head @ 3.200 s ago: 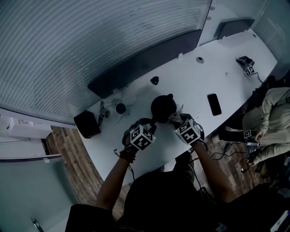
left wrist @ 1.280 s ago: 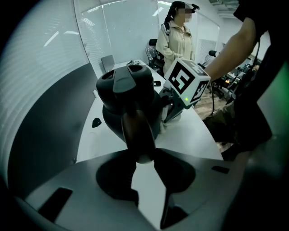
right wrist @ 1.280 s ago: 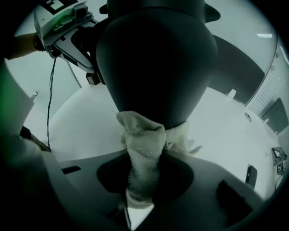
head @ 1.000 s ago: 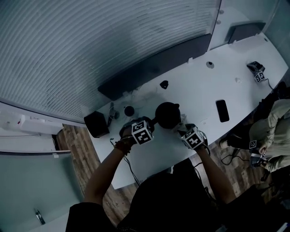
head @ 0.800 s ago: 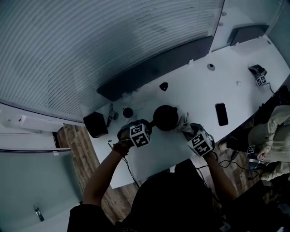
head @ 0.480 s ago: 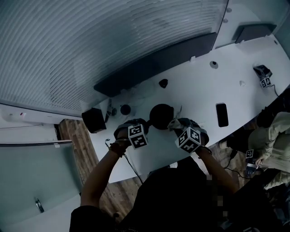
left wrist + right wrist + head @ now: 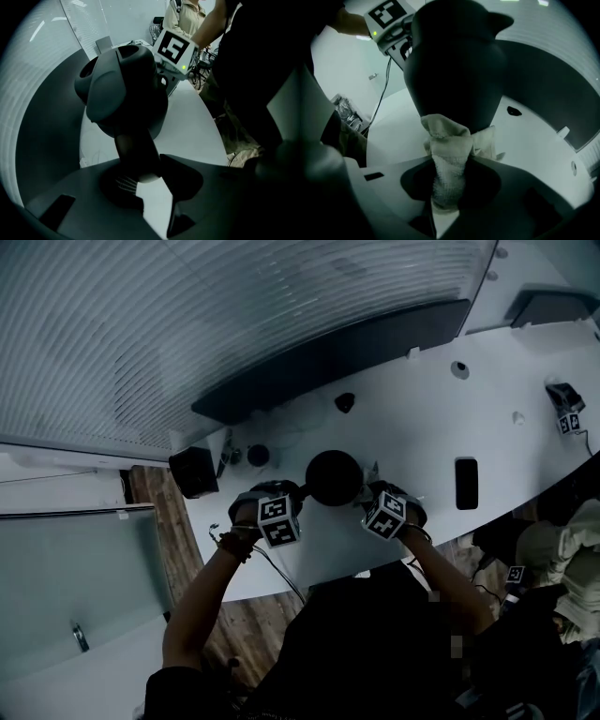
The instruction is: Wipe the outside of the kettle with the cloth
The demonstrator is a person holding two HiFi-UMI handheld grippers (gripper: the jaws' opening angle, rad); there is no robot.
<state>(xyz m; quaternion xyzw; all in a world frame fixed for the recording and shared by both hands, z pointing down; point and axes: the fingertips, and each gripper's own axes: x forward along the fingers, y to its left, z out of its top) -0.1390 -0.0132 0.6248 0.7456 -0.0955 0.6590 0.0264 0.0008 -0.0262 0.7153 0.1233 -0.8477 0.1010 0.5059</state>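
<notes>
A black kettle (image 7: 334,476) stands on the white table (image 7: 412,409). In the left gripper view its body (image 7: 123,89) fills the middle, and my left gripper (image 7: 140,180) is shut on the kettle's handle (image 7: 136,152). In the head view that left gripper (image 7: 300,495) sits at the kettle's left side. My right gripper (image 7: 449,190) is shut on a pale terry cloth (image 7: 447,154), whose bunched end presses against the lower wall of the kettle (image 7: 457,65). From above, the right gripper (image 7: 367,495) is at the kettle's right side with a bit of the cloth (image 7: 367,486) showing.
A black phone (image 7: 466,483) lies on the table to the right. A small dark cup (image 7: 258,455) and a black box (image 7: 194,472) stand at the left end. A long dark panel (image 7: 328,357) runs along the far edge. Another marker cube (image 7: 565,420) lies far right.
The camera has shifted. My right gripper with the cloth has moved in from the kettle's front right to press against its right side. The left gripper stays on the handle.
</notes>
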